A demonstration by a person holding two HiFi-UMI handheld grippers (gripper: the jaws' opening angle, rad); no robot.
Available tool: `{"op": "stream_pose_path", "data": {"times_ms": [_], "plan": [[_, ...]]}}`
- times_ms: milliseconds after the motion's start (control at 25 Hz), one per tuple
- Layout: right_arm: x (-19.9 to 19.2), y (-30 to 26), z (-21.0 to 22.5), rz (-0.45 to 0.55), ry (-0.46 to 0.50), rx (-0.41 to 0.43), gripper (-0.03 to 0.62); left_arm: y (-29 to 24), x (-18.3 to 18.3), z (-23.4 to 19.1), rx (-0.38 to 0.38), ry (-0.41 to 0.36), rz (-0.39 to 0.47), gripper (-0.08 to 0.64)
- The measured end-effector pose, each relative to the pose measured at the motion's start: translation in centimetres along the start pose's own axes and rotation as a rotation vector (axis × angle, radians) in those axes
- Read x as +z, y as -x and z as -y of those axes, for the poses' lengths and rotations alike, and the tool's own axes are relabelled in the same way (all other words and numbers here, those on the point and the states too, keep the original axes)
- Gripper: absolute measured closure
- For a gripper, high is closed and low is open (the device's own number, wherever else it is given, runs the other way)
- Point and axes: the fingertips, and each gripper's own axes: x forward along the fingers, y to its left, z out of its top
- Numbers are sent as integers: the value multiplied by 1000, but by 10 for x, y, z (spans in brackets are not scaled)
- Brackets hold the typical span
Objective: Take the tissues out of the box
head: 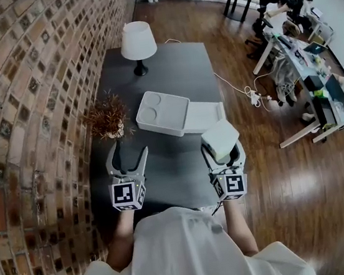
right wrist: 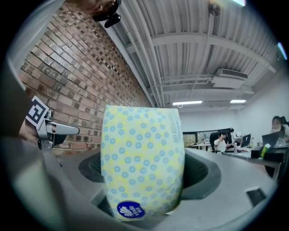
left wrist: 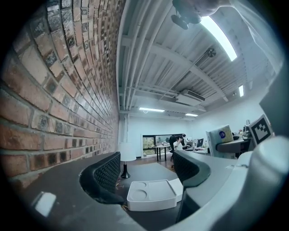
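Note:
A pack of tissues (head: 220,138), wrapped in yellow film with blue dots, stands upright between the jaws of my right gripper (head: 224,153), above the table's near right part. In the right gripper view the tissue pack (right wrist: 142,153) fills the middle, both ribbed pads pressed against its sides. The white box (head: 158,124) lies on the dark table ahead, a flat white flap (head: 205,115) beside it on the right. My left gripper (head: 126,151) hovers open and empty to the box's near left. The left gripper view shows the box (left wrist: 151,196) between and beyond the spread jaws.
A white-shaded lamp (head: 137,42) stands at the table's far end. A dried-plant bunch (head: 107,116) sits left of the box, by the brick wall (head: 21,90). Right of the table (head: 169,65) is wooden floor with a cable and power strip (head: 253,96); office desks and people sit farther off.

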Motion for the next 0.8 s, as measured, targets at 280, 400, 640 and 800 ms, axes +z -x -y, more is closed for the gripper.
{"op": "stream_pose_path", "data": {"times_ms": [280, 400, 640, 800], "plan": [[-4, 5, -2, -17, 34, -8, 127, 4, -3, 3, -6, -9, 3, 201], [0, 4, -4, -13, 45, -1, 127, 5, -3, 2, 1, -10, 2, 201], [7, 1, -6, -15, 65, 17, 127, 4, -4, 5, -13, -25, -7, 201], [11, -4, -4, -6, 48, 11, 127, -1, 0, 5, -7, -35, -7, 201]]}}
